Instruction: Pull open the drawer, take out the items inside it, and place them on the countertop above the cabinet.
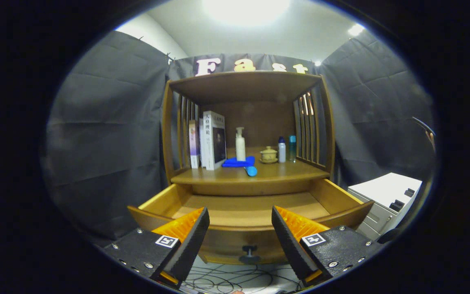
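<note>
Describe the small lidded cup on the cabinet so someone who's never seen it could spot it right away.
Start at the wooden cabinet with its drawer pulled open, beyond the open claw. On the countertop above, look between the white pump bottle and two small bottles. The cup is squat, tan, lidded, on a saucer.

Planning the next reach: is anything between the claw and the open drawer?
Nothing visible. The claw is open and empty, with the drawer just ahead between its fingers. The drawer floor that shows is bare; a blue item lies on the countertop above.
</note>
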Demonstrator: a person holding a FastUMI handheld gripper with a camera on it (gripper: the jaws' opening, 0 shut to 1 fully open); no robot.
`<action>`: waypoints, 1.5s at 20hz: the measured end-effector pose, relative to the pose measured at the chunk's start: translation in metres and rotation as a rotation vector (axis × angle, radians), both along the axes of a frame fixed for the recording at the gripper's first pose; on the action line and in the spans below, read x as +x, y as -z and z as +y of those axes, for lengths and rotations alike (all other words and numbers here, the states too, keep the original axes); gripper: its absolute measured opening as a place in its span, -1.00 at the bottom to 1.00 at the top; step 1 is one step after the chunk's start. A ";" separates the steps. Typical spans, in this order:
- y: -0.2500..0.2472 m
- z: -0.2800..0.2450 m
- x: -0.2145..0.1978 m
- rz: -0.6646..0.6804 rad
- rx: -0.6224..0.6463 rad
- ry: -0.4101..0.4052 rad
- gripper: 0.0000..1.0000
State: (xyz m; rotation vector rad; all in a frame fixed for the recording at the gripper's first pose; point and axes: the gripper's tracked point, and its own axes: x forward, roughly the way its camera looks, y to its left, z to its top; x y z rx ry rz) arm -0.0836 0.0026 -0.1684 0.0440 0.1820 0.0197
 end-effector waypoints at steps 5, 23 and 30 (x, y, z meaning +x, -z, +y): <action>0.050 -0.001 -0.004 0.085 -0.026 -0.005 0.88; 0.090 -0.012 0.022 0.164 0.021 0.055 0.87; 0.091 -0.018 0.044 0.147 0.036 0.033 0.89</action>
